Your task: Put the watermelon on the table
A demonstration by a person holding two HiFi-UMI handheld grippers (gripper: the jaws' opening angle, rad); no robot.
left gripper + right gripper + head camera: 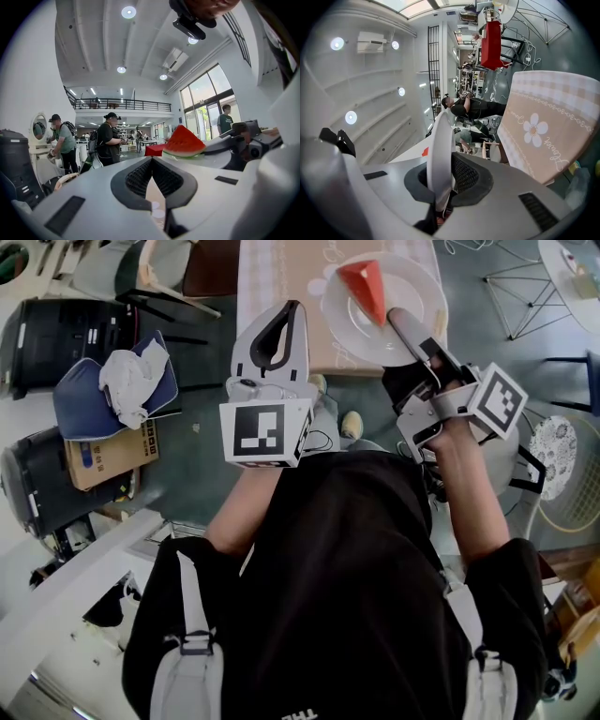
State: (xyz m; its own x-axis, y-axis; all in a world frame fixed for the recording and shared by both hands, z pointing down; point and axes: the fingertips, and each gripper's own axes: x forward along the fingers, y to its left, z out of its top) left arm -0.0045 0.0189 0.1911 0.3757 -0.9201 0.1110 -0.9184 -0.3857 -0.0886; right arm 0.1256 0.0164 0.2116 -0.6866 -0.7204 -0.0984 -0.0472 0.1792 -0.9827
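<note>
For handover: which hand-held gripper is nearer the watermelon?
Right. The right hand-held gripper clamps the plate rim beside the watermelon; the left hand-held gripper sits apart, left of the plate.

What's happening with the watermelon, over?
Left gripper shut, empty. Right gripper shut on round white plate at its rim. On it, red watermelon wedge, above beige checked table. Nothing seen in the way.

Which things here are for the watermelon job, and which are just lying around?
For the job: watermelon slice, white plate under it, right hand-held gripper pinching the plate's rim, table.
Just lying about: cardboard box, white cloth, blue cushion.
</note>
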